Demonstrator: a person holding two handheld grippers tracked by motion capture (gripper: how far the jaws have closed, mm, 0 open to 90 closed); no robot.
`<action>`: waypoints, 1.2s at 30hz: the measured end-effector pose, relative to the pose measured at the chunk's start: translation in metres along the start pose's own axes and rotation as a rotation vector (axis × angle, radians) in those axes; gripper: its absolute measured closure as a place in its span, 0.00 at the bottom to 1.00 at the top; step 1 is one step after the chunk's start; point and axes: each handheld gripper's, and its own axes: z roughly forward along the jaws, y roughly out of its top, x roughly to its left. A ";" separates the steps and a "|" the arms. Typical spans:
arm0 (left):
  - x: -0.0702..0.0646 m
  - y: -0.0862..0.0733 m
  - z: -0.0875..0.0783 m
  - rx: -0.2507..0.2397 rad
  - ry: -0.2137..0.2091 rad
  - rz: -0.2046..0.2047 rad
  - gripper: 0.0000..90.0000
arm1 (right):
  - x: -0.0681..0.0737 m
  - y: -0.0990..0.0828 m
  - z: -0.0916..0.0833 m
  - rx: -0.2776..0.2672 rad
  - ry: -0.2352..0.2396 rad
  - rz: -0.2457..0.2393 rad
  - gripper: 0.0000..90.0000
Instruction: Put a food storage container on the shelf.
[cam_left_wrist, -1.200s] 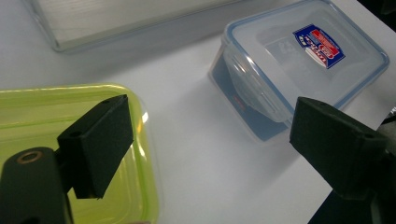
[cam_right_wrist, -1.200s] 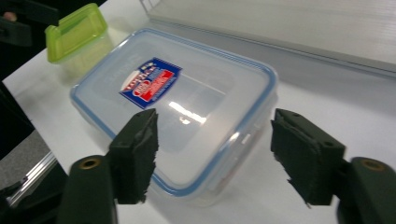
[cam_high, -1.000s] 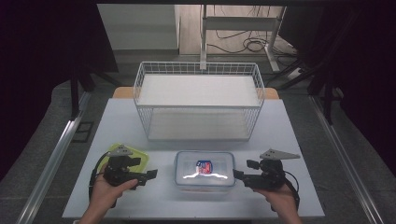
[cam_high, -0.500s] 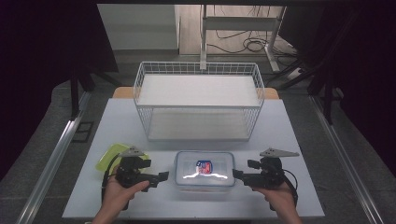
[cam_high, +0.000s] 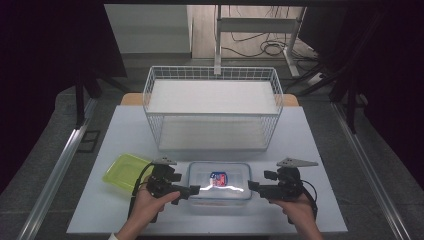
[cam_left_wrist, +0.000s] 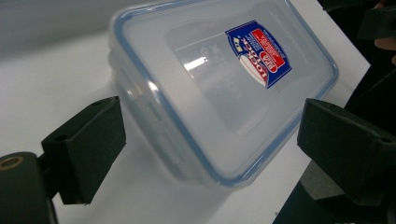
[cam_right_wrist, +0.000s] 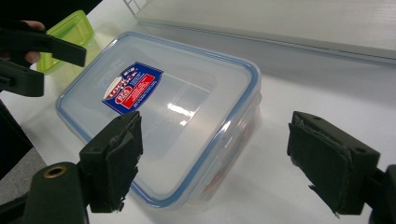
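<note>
Lying to the outer left of the left gripper (cam_high: 194, 189) is a green lid (cam_high: 125, 170), flat on the white table (cam_high: 310, 150) and just behind the hand (cam_high: 150, 205) that holds that gripper. The left gripper itself points right, toward the near left end of a clear box (cam_high: 220, 181) with a blue-edged lid and a red and blue label (cam_high: 218, 178). In the left gripper view its jaws stand wide apart with nothing between the pads; the box (cam_left_wrist: 219, 88) lies just ahead of them, one corner reaching toward the gap, and the label (cam_left_wrist: 259, 51) sits farther along the lid (its print is too small to read). Whether the jaw tips touch the box wall cannot be told.

Between the two grippers sits the box, long side toward the person, near the table's front edge. Beyond both grippers, toward the table's far side, stands a white wire basket (cam_high: 150, 100) with a pale board laid in it.

At the box's right end is the right gripper (cam_high: 252, 186), pointing left and held by the other hand (cam_high: 300, 210), a grey plate on top. In the right gripper view its jaws are also spread wide and hold nothing; the box (cam_right_wrist: 187, 140) lies ahead of and partly between them, close to the left pad, with the green lid (cam_right_wrist: 70, 32) far beyond it, beside the left gripper (cam_right_wrist: 56, 49).
</note>
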 end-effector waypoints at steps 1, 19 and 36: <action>0.001 0.001 0.002 0.002 -0.011 -0.018 0.09 | 0.000 0.000 0.000 0.000 0.000 -0.001 0.21; 0.020 0.004 0.027 0.049 -0.048 -0.133 0.08 | -0.005 -0.001 0.000 0.004 -0.016 -0.003 0.21; 0.025 -0.001 0.028 0.033 -0.096 -0.143 0.19 | -0.009 -0.003 0.008 0.034 -0.010 0.014 0.22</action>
